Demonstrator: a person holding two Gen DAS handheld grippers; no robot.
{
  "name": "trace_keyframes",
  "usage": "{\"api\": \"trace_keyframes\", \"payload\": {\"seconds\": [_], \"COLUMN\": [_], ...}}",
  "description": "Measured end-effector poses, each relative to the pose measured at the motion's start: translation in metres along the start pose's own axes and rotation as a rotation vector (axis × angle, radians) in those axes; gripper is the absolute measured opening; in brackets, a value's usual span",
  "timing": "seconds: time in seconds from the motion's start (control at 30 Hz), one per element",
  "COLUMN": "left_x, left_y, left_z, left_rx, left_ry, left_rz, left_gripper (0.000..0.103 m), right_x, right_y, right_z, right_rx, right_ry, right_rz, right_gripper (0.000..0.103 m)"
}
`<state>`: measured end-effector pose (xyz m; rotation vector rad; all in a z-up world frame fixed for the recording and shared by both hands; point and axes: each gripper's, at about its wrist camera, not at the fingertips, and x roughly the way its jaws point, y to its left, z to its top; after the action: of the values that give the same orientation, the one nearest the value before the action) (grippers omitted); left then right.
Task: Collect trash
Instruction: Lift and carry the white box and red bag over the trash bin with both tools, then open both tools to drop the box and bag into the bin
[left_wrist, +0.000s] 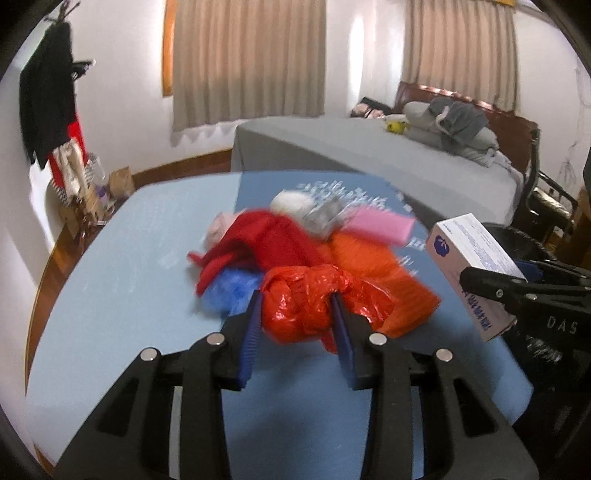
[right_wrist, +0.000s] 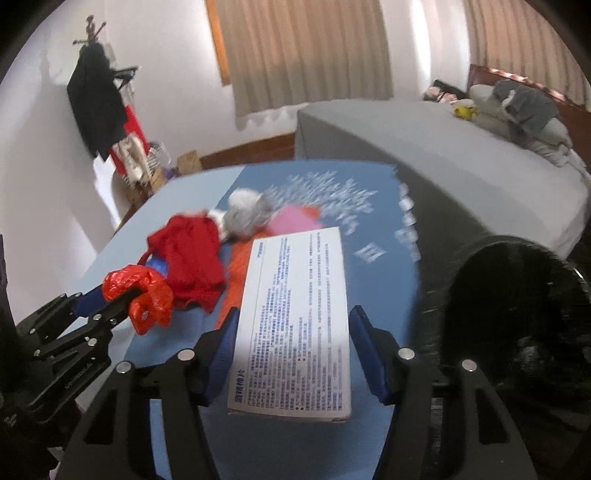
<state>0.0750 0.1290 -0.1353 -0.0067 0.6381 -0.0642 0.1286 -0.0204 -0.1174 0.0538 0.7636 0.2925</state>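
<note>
Black linkages and blue pads of the left gripper (left_wrist: 295, 314) fill the bottom of the left wrist view, its fingers (left_wrist: 251, 325) clenched on a crumpled red plastic bag (left_wrist: 310, 306) that bulges out between and past both pads. Just beyond the fingertips lies the rest of the pile on the blue surface (left_wrist: 110, 280): a red cloth (left_wrist: 255, 247), a blue crumple (left_wrist: 232, 288) to the left of the fingers, an orange sheet (left_wrist: 373, 262) to the right, then a pink paper (left_wrist: 380, 225) and a white wad (left_wrist: 291, 203) farther ahead.

Only the right wrist view shows the printed face of the white box (right_wrist: 299, 317), which the right gripper (right_wrist: 295, 347) holds lengthwise between its fingers (right_wrist: 365, 350); both pads sit against the box's long sides. It also shows a black bin (right_wrist: 517, 314), with a dark open mouth, just right of those fingers. From there the left gripper appears at the far left, with the red bag in its tips, lifted clear of the surface.

Only the left view shows the box end-on, at the right edge, pinched in the other gripper's tips.
</note>
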Motion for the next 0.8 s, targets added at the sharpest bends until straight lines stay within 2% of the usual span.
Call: {"api": "trace_keyframes", "payload": {"seconds": [0.17,0.4,0.57,0.8], "left_x": [-0.001,0.013,0.026,0.048], "left_y": [-0.037,-0.113,-0.168,-0.227], "left_z": [0.022,0.037,0.036,0.033], "left_rx": [0.046,0.121,0.165,0.212], "left_ry": [-0.039,-0.049,-0.027,0.012], "left_rz": [-0.077,-0.224,-0.325,-0.42], "left_gripper": [0.035,0.035,0.035,0.038], "right_x": [-0.027,-0.06,-0.076,-0.086], "right_y": [-0.039,-0.117,-0.168,-0.209], "right_z": [0.006,-0.002,-0.018,-0.034], "right_rx": [0.063,0.176,0.246,0.295], "right_ry": [-0.04,-0.071,-0.069,-0.061], "right_rz": [-0.054,-0.193,-0.287,-0.349], "right_gripper": [0.059,0.059,0.059,0.06]}}
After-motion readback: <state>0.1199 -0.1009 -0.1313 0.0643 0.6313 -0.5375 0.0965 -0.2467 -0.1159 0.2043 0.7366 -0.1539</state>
